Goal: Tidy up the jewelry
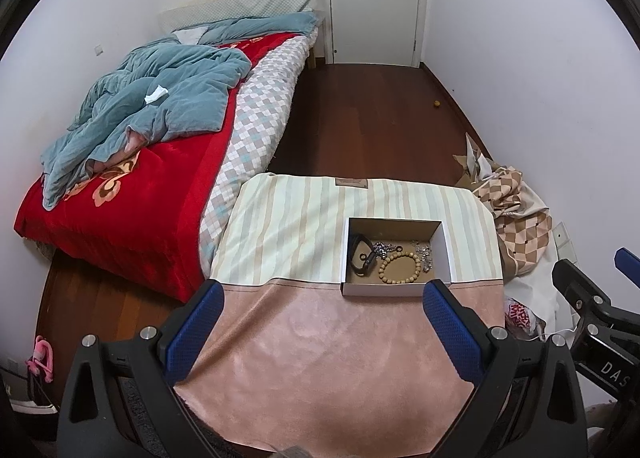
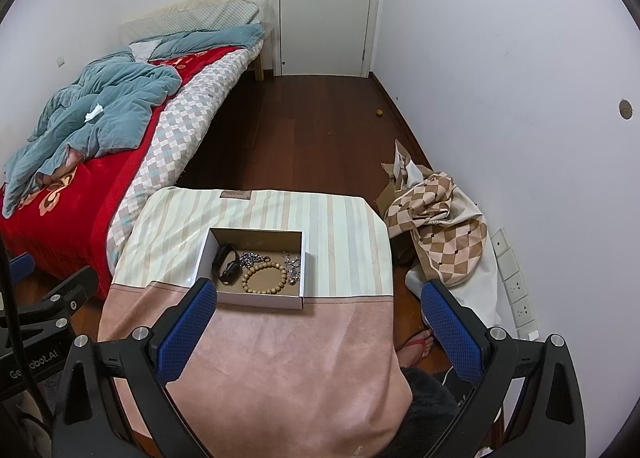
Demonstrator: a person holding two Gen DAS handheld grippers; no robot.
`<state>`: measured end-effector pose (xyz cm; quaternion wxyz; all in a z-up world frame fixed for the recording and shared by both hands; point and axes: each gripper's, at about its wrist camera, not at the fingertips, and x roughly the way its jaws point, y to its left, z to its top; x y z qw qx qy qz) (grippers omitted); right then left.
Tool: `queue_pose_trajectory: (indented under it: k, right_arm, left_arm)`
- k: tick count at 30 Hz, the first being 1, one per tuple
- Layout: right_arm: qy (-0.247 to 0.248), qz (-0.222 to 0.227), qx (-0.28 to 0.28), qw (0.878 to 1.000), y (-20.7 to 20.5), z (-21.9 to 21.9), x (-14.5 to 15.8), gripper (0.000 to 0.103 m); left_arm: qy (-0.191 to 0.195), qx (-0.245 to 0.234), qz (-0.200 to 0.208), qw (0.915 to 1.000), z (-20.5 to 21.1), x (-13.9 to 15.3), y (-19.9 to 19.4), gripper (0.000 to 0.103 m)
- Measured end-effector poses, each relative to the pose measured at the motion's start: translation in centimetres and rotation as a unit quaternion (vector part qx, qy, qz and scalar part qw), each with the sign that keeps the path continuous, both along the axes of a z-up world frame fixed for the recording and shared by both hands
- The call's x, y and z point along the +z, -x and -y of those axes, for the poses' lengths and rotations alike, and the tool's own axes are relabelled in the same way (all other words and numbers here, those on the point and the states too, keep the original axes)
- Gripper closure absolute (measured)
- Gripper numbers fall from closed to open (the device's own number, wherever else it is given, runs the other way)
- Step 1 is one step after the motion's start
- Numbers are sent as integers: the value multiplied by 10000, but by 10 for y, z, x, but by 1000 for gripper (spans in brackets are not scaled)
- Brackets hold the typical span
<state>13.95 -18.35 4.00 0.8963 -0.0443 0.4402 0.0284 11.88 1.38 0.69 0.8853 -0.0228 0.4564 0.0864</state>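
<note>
A shallow white cardboard box [image 1: 384, 289] [image 2: 256, 300] sits on a cloth-covered table [image 1: 320, 358] [image 2: 280, 358]. Inside lie a black smart band [image 1: 362, 256] [image 2: 226, 262], a wooden bead bracelet [image 1: 400, 268] [image 2: 265, 278], a silver chain [image 1: 383, 248] [image 2: 252, 258] and small silver pieces [image 1: 424, 254] [image 2: 292, 264]. My left gripper [image 1: 322, 314] is open and empty, hovering just in front of the box. My right gripper [image 2: 318, 312] is open and empty, in front of the box's right part and past the table's right edge.
A bed [image 1: 132, 178] [image 2: 80, 162] with a red blanket and teal duvet lies left of the table. Checked fabric and cardboard [image 1: 512, 210] [image 2: 436, 226] are piled on the floor at right by the wall. A sandalled foot [image 2: 416, 346] shows beside the table.
</note>
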Motion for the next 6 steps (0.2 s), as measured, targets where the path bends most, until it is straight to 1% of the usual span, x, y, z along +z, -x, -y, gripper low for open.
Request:
queue_pose_trajectory:
  k: [6]
  right_arm:
    - [-12, -3, 11, 10000, 1, 1, 0, 0]
  left_arm:
    - [-38, 35, 130, 9999, -1, 6, 4, 2]
